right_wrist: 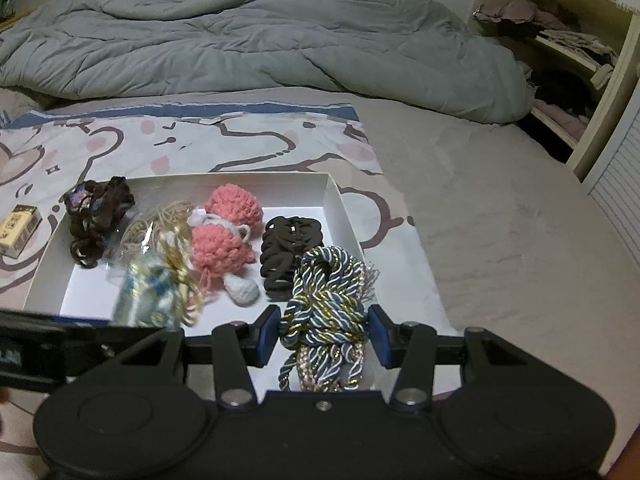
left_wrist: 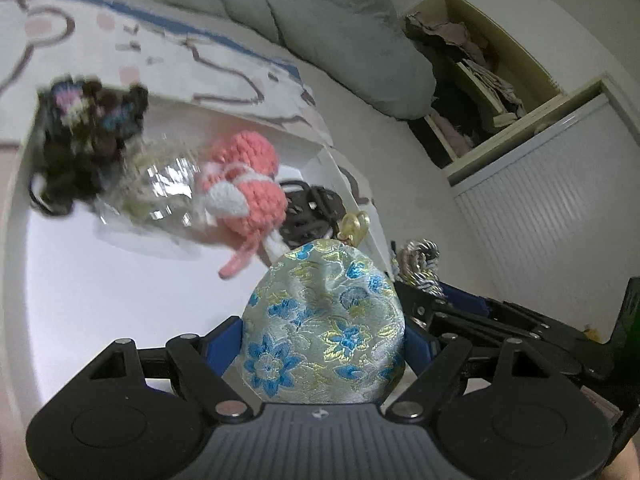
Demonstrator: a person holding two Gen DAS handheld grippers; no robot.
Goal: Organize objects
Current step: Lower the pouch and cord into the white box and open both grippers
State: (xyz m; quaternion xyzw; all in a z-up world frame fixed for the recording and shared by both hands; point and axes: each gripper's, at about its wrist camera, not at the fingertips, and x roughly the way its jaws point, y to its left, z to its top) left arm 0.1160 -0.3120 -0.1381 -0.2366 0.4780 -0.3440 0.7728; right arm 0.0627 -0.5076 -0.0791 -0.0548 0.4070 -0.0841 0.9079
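Observation:
My left gripper [left_wrist: 324,344] is shut on a pale green brocade pouch [left_wrist: 324,328] with blue flowers and a gold clasp, held over the white box [left_wrist: 80,300]. The pouch shows blurred in the right wrist view [right_wrist: 148,292]. My right gripper [right_wrist: 322,334] is shut on a bundle of dark green, gold and white twisted cord [right_wrist: 324,292], held at the box's [right_wrist: 332,196] near right corner. The cord also shows in the left wrist view [left_wrist: 420,268]. In the box lie a pink crochet doll [right_wrist: 224,236], black hair ties [right_wrist: 292,244], a dark crochet scrunchie [right_wrist: 98,216] and a clear packet with beige string [right_wrist: 160,224].
The box sits on a bear-print cloth [right_wrist: 240,140] on a grey bed. A grey duvet [right_wrist: 260,48] lies at the back. A small cardboard box [right_wrist: 18,230] sits left of the white box. An open cupboard with clothes [right_wrist: 560,64] stands at the right.

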